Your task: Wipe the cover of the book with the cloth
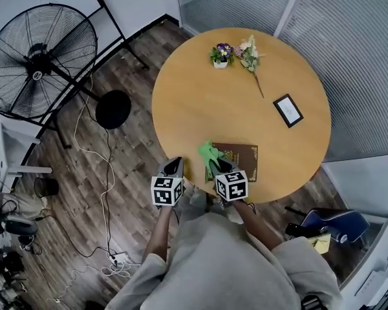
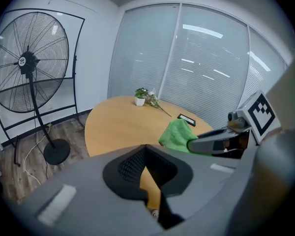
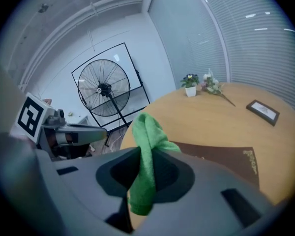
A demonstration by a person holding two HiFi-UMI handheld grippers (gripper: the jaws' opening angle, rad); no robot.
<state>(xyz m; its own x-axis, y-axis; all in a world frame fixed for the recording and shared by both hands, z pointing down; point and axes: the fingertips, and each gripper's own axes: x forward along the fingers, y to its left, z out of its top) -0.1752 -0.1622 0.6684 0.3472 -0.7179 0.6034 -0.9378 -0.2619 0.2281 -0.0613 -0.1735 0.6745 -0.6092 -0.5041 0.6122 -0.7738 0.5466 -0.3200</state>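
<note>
A dark brown book (image 1: 238,157) with gold ornament lies on the round wooden table (image 1: 200,102) near its front edge. In the right gripper view the book (image 3: 221,162) lies just ahead and to the right. My right gripper (image 1: 218,166) is shut on a green cloth (image 1: 209,152), held over the book's left end. The cloth (image 3: 147,132) sticks up and hangs down between the jaws of the right gripper (image 3: 145,154). My left gripper (image 1: 174,167) hovers at the table's edge left of the book, jaws together and empty. From the left gripper (image 2: 146,150) I see the cloth (image 2: 176,134) to the right.
At the table's far side stand a small potted flower (image 1: 220,55) and a flower sprig (image 1: 251,57); a black-framed picture (image 1: 288,110) lies at the right. A large floor fan (image 1: 40,62) stands left, with cables on the floor. Glass walls with blinds enclose the back.
</note>
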